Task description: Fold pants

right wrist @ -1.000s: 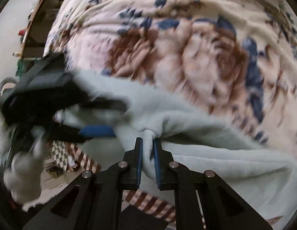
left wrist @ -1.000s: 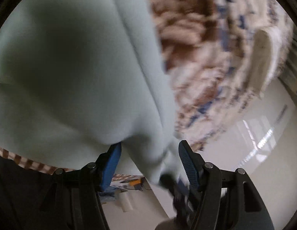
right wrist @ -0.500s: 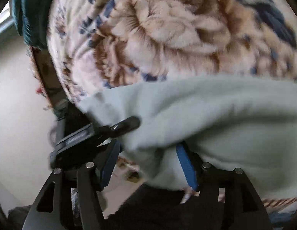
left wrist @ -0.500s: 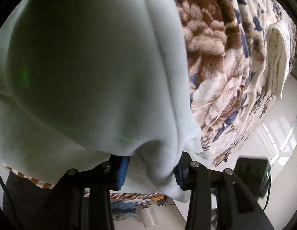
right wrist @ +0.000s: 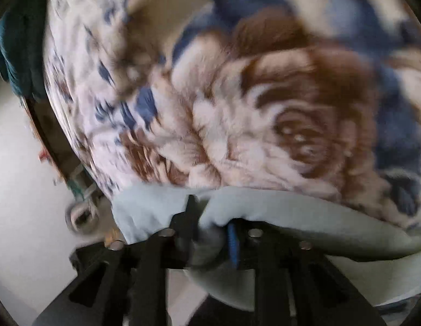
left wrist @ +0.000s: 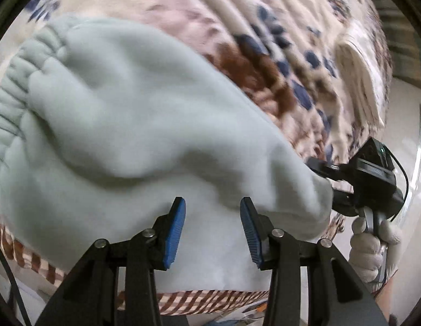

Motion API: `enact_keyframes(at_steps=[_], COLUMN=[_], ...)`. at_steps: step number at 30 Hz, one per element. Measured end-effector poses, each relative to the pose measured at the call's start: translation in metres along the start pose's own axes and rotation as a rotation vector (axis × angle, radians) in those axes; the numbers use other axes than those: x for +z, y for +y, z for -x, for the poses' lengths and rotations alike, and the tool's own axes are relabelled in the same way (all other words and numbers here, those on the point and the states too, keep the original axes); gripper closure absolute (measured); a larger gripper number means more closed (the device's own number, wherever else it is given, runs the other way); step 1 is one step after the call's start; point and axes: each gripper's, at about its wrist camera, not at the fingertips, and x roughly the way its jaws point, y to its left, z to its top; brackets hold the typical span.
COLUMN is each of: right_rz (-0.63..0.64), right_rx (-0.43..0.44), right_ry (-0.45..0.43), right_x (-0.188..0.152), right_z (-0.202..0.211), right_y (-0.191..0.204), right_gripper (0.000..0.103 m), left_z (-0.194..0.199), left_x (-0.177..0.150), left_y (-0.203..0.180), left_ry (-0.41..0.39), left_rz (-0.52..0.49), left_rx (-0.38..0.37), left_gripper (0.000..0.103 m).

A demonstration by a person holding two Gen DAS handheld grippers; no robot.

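Note:
The pale mint fleece pants [left wrist: 134,125] lie bunched on the flowered blanket [left wrist: 278,62], with the ribbed elastic waistband [left wrist: 17,87] at the left. My left gripper [left wrist: 211,217] is open, its blue pads above the cloth with nothing pinched. My right gripper [left wrist: 332,187] is at the pants' right corner in the left wrist view. In the blurred right wrist view the right gripper [right wrist: 211,226] has a fold of the pants [right wrist: 305,217] between its fingers.
A folded cream cloth [left wrist: 357,81] lies at the blanket's far right. A checked brown and white sheet [left wrist: 199,301] hangs at the bed's near edge. Pale floor [right wrist: 22,190] and a dark teal cloth [right wrist: 17,51] lie left of the bed.
My left gripper has let go of the pants and opened; the pants have dropped onto the blanket. The right gripper has closed in on a fold at the corner.

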Motion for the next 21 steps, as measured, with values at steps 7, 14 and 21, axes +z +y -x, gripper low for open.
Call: enact_keyframes(at_steps=[7,14,21], right_rz=[0.062,-0.059,0.105], right_rx=[-0.037,-0.109,-0.185], right_ry=[0.119,-0.037,0.005], right_x=[-0.014,0.024,0.0], right_z=[-0.017,0.001,0.01], right_y=[0.014,0.03,0.03], right_gripper=[0.035,0.081,0.037], left_z=[-0.001,-0.016,-0.015], left_x=[0.008,0.006,0.007], left_y=[0.032,0.036,0.05], left_ry=[-0.001,0.021,0.038], left_rz=[0.022,-0.041,-0.025], left_rx=[0.011,0.094,0.078], left_gripper=[0.064,0.064,0.064])
